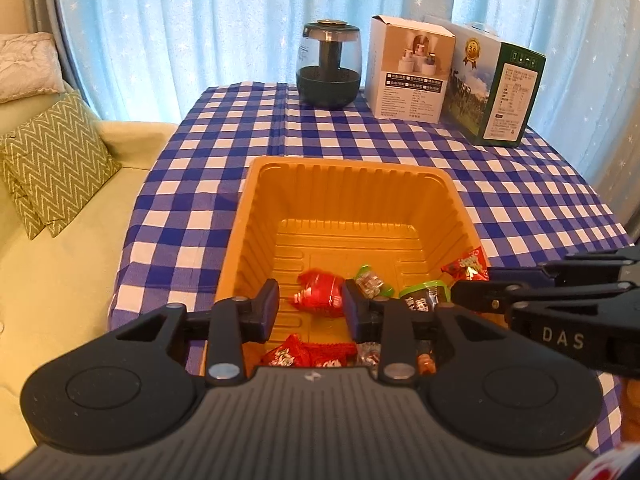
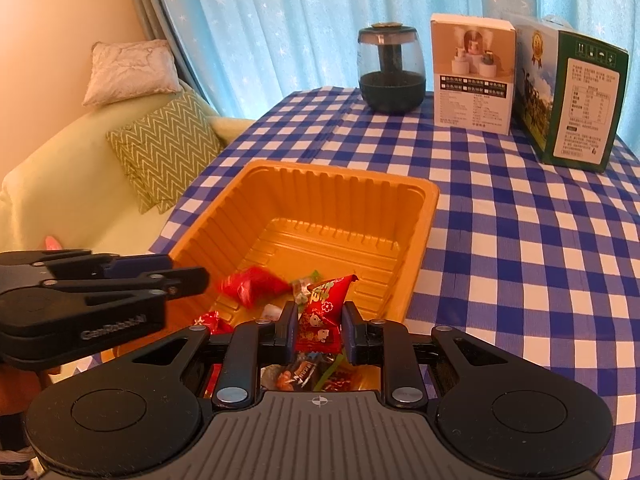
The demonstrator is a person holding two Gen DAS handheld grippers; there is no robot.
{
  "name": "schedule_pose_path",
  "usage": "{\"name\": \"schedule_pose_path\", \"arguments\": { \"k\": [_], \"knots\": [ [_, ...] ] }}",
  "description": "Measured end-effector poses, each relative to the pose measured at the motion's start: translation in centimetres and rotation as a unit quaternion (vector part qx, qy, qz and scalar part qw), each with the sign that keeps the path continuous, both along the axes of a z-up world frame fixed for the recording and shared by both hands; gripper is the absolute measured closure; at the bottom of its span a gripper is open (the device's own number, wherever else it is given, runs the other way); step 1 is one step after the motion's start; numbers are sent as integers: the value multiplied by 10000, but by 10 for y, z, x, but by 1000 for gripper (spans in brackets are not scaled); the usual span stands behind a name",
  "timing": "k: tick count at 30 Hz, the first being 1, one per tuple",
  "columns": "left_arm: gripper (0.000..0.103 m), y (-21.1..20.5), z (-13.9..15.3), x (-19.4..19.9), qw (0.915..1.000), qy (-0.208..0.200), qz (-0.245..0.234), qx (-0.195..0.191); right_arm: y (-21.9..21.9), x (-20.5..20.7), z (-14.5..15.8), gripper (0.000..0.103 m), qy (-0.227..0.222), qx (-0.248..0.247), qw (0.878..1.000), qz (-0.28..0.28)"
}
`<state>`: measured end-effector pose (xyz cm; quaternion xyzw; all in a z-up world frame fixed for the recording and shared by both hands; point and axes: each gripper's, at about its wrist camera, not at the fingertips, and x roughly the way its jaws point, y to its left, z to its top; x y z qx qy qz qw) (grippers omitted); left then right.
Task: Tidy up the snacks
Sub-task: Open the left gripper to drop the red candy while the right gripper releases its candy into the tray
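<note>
We hold a red snack packet (image 2: pixel 322 320) pinched upright in the right gripper (image 2: pixel 320 330), directly above the near end of the orange tray (image 2: pixel 352 176), its long axis vertical. The left gripper (image 1: pixel 311 308) hangs spread and empty over the tray's near left; a loose red packet (image 1: pixel 320 294) lies on the tray floor between its fingers (image 1: pixel 269 306), so we judge that the right hand has only to lower and release.

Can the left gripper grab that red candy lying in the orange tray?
Probably yes. The left gripper hangs open over the orange tray, the red candy shows between its jaws, and nothing covers it.
</note>
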<state>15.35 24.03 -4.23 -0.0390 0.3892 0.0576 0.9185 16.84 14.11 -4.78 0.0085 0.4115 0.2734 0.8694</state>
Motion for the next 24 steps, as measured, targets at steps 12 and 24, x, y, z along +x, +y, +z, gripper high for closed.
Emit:
{"name": "schedule_pose_path", "arguments": {
  "k": [12, 24],
  "knots": [
    [69, 7, 8, -15, 9999, -38, 144, -27, 9, 4, 11, 80, -74, 116, 9999, 65],
    [56, 11, 11, -28, 9996, -63, 274, -87, 3, 7, 23, 44, -272, 614, 9977, -21]
  ]
}}
